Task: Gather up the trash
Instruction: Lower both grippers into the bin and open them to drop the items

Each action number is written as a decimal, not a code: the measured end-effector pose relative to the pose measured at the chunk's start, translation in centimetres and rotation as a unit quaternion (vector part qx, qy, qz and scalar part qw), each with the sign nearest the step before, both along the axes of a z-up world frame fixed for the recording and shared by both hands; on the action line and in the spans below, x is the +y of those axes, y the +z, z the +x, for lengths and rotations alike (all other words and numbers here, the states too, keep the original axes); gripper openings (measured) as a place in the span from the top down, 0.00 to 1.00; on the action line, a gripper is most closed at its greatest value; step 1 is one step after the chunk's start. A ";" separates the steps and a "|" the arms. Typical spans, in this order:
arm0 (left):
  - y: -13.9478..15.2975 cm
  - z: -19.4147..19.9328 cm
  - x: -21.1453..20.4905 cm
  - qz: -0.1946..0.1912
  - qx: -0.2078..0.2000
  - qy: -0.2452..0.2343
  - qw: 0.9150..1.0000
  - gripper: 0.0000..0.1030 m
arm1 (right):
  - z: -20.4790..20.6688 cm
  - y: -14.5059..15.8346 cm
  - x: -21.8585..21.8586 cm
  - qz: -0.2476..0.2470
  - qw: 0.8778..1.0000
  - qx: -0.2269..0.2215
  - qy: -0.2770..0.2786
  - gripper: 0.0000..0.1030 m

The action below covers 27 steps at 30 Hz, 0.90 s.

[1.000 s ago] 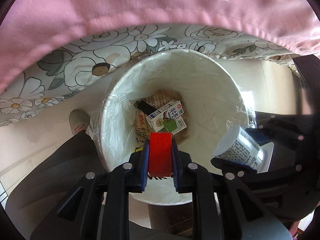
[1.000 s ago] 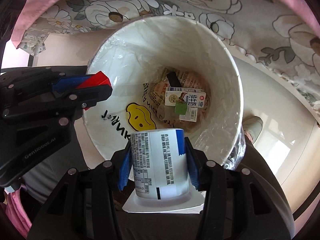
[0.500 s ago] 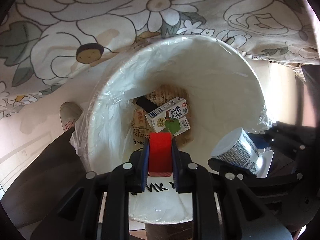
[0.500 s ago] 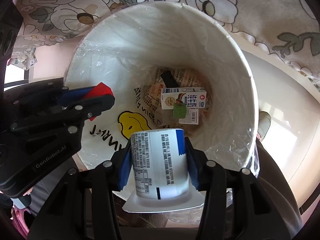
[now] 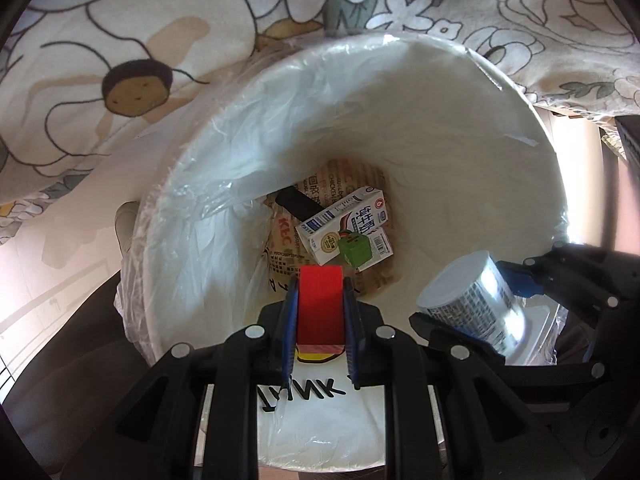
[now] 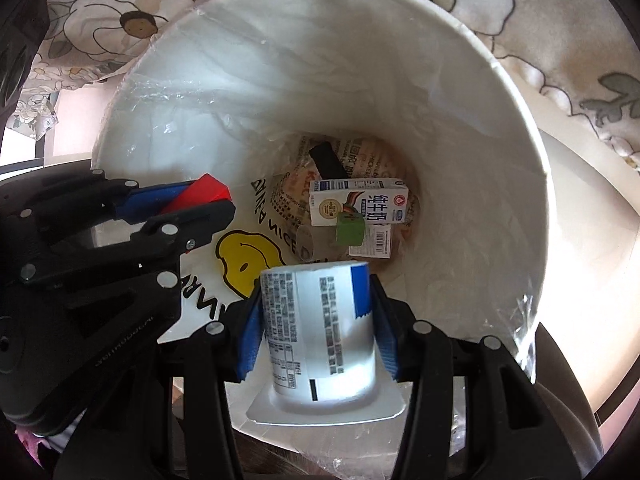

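While the right gripper [image 6: 318, 322] clamps the yogurt cup [image 6: 320, 332] above the white bin [image 6: 516, 128], the cup's long axis runs along the fingers, base aimed down into the bin and flanged rim toward the camera. Beside it, the left gripper [image 5: 321, 312] pinches a red block [image 5: 321, 304] over the same opening. Down on the bin's lined bottom lie a milk carton [image 6: 360, 208], a green cube [image 6: 350, 230], a black piece [image 6: 326, 160] and printed paper wrapping [image 6: 360, 156].

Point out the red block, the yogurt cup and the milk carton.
red block [image 5: 321, 304], left wrist view, its top face.
yogurt cup [image 6: 320, 332], right wrist view, its printed side.
milk carton [image 6: 358, 207], right wrist view, its front panel.
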<state>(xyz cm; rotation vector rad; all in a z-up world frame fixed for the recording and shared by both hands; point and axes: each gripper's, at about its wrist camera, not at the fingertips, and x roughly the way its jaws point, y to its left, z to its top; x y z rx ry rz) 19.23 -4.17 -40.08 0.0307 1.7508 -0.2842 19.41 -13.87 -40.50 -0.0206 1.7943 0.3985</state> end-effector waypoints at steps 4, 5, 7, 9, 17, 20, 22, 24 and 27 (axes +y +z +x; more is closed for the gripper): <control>-0.2 0.0 -0.3 0.008 -0.002 -0.002 1.000 0.66 | -0.1 -0.3 0.5 -0.009 1.000 0.002 0.012 0.43; -0.2 0.0 -0.3 0.010 -0.004 0.000 1.000 0.56 | -0.2 -0.3 0.5 -0.012 1.000 0.001 0.018 0.42; 0.0 0.0 -0.3 0.008 -0.006 0.001 1.000 0.54 | -0.3 -0.3 0.7 -0.018 1.000 -0.002 0.024 0.41; 0.0 0.0 -0.3 0.011 -0.010 -0.004 1.000 0.53 | -0.4 -0.1 0.7 -0.016 1.000 -0.003 0.025 0.41; 0.6 -0.4 0.0 0.016 -0.014 -0.007 1.000 0.52 | -0.4 0.4 0.8 -0.014 1.000 -0.010 0.018 0.41; 1.1 -0.6 -0.1 0.026 -0.023 -0.012 0.999 0.52 | -0.6 0.4 0.9 -0.020 1.000 -0.011 0.019 0.41; 1.6 -0.6 -0.1 0.030 -0.027 -0.014 0.999 0.52 | -0.9 0.7 0.9 -0.022 0.999 -0.010 0.021 0.41; 2.5 -0.9 -0.1 0.033 -0.035 -0.017 0.999 0.52 | -1.3 1.0 0.8 -0.025 0.999 -0.013 0.022 0.41; 4.2 -1.3 0.2 0.037 -0.049 -0.020 0.998 0.52 | -1.9 2.2 0.7 -0.033 0.999 -0.021 0.022 0.41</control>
